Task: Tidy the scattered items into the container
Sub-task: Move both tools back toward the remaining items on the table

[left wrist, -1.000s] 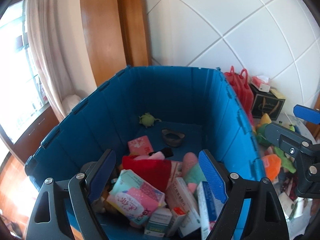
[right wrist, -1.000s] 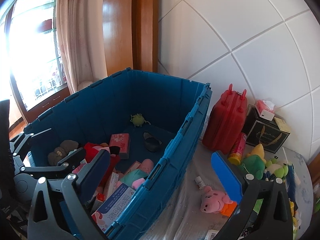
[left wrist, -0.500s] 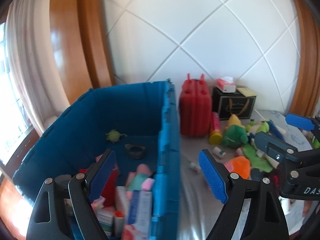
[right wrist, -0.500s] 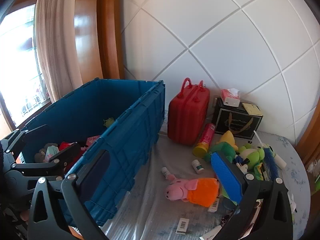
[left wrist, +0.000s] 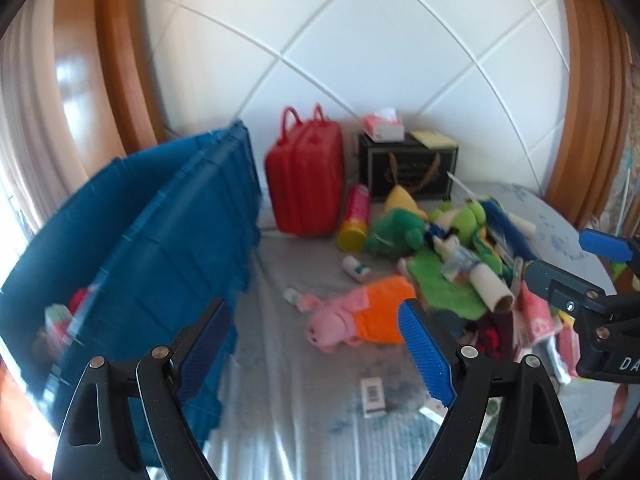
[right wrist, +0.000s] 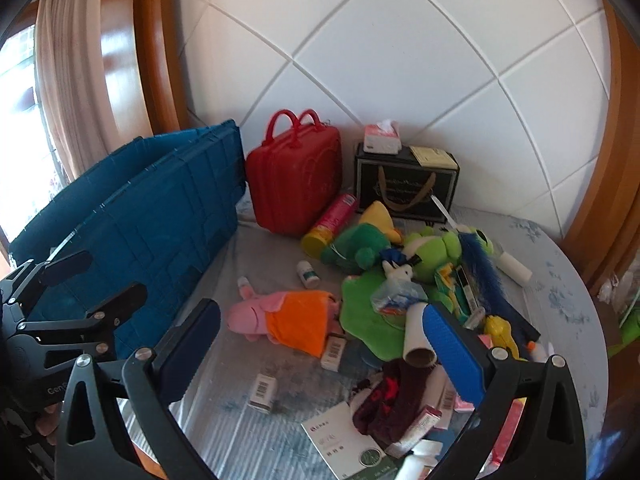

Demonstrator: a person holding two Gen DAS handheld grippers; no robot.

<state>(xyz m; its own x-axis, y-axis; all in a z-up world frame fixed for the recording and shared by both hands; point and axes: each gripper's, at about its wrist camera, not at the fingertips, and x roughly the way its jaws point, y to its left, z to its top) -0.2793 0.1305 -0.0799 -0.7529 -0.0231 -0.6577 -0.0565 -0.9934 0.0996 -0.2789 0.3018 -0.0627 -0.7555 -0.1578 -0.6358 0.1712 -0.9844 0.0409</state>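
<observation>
Left wrist view first: a second ago this camera was staring straight down into the blue crate [left wrist: 160, 248], now the crate has slid off to the left edge and the cluttered table [left wrist: 304, 420] fills the middle. The left gripper [left wrist: 316, 356] has its jaws spread wide, nothing between them. Just past the tips lies the pink pig plush [left wrist: 352, 320] in its orange dress, long axis roughly left-right, snout toward the lower left, dress end toward the pile of green plush toys [left wrist: 432, 236]. A small barcode box [left wrist: 372, 396] sits on the cloth nearer the camera. The whole frame is smeared by motion, so the crate's contents are just a red and white blur at the far left. The right gripper [left wrist: 576, 268] pokes in from the right edge, partly cut off.

Right wrist view: same story, the crate [right wrist: 152, 224] used to sit under this camera and now stands off to the left, only its outer wall showing, inside hidden. The right gripper [right wrist: 320, 332] is wide apart too and empty. The pig [right wrist: 284, 316] lies between and beyond the fingertips, snout left, dress right. A cardboard tube [right wrist: 418, 336] is half hidden behind the right finger. The red case [right wrist: 296, 188] stands at the wall. The left gripper [right wrist: 92, 280] shows at the left edge, spread open.
</observation>
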